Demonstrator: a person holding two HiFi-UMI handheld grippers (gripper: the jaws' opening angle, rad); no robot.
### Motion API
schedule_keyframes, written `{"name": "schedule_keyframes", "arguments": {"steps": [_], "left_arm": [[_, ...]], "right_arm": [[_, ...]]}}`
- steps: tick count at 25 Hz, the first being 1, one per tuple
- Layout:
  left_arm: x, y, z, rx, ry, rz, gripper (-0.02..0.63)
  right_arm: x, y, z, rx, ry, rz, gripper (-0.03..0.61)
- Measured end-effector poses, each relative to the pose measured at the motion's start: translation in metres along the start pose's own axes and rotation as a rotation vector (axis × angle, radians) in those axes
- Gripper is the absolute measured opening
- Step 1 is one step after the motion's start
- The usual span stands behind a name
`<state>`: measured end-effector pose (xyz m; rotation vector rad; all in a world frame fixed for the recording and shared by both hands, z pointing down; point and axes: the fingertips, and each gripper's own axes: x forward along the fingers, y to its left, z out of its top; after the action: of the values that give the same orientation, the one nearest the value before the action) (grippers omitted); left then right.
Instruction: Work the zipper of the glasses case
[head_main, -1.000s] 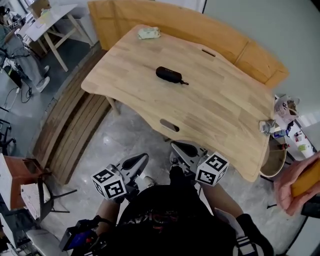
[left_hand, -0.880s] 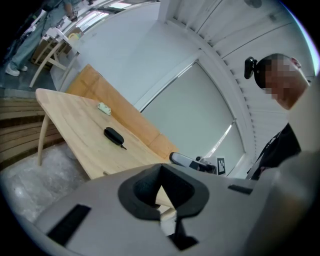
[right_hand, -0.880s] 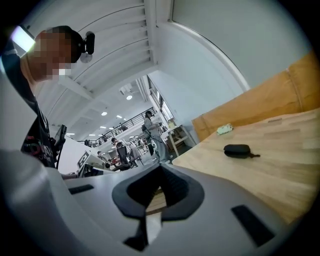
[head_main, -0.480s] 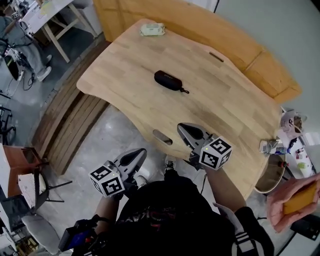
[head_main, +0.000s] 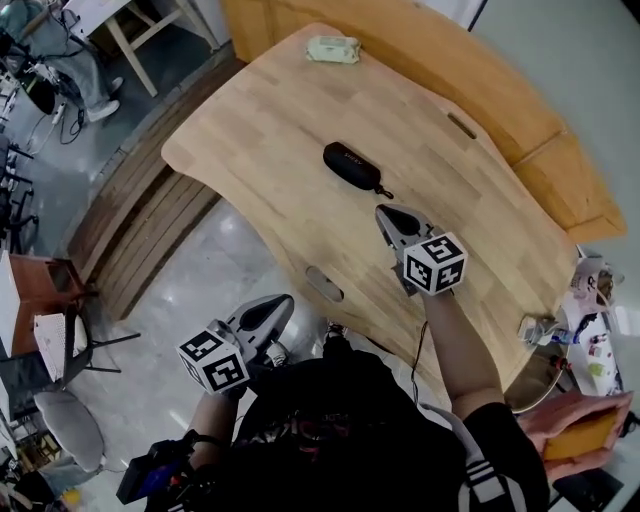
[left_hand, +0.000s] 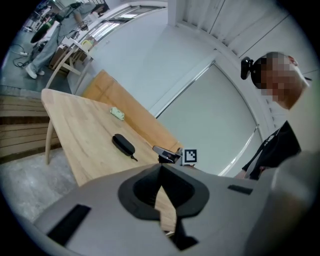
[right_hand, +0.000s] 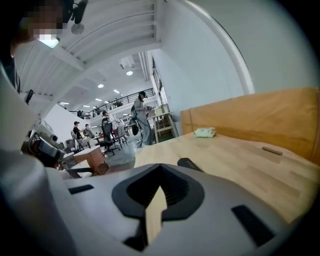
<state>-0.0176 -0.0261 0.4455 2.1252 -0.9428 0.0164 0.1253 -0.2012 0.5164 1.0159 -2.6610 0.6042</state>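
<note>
right gripper (head_main: 388, 213), seemingly empty, near glasses case (head_main: 352, 166)

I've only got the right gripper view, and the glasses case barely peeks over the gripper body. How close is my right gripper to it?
Observer: In the head view, the right gripper is over the table. Its tip is close beside the glasses case and looks clear of it.
Operator: Which end of the case faces me?
Observer: The end with the zipper pull. The pull trails toward your tip.
Operator: And the left gripper?
Observer: The left gripper hangs off the table's near edge, above the floor. Its jaws are shut on nothing.
</note>
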Motion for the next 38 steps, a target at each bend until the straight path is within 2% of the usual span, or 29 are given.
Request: {"name": "schedule_keyframes", "arguments": {"steps": [4,5,6,7,13,18,24,33,38], "left_arm": [[0.001,0.006,-0.002,-0.022,0.003,0.037,0.009],[0.000,0.008,-0.002,-0.027,0.001,0.047,0.009],[0.000,0.009,-0.002,-0.032,-0.001,0.056,0.009],[-0.001,0.010,-0.003,-0.036,-0.002,0.065,0.009],[-0.003,0.014,-0.009,-0.069,-0.010,0.111,0.009],[-0.008,0.017,-0.013,-0.107,-0.018,0.155,0.010],[-0.019,0.023,-0.019,-0.140,-0.033,0.203,0.009],[-0.027,0.021,-0.027,-0.158,-0.029,0.229,0.009],[-0.028,0.020,-0.028,-0.154,-0.031,0.228,0.009]], "right_arm": [[0.037,-0.038,-0.002,-0.055,0.068,-0.020,0.018],[0.047,-0.046,-0.004,-0.066,0.089,-0.020,0.053],[0.056,-0.052,-0.007,-0.073,0.114,-0.016,0.147],[0.065,-0.058,-0.011,-0.079,0.142,-0.011,0.195],[0.114,-0.092,-0.035,-0.126,0.331,0.031,0.323],[0.150,-0.106,-0.047,-0.130,0.487,0.084,0.360],[0.174,-0.113,-0.068,-0.203,0.618,0.105,0.379],[0.183,-0.111,-0.090,-0.262,0.678,0.075,0.374],[0.182,-0.111,-0.078,-0.259,0.626,0.051,0.354]]}}
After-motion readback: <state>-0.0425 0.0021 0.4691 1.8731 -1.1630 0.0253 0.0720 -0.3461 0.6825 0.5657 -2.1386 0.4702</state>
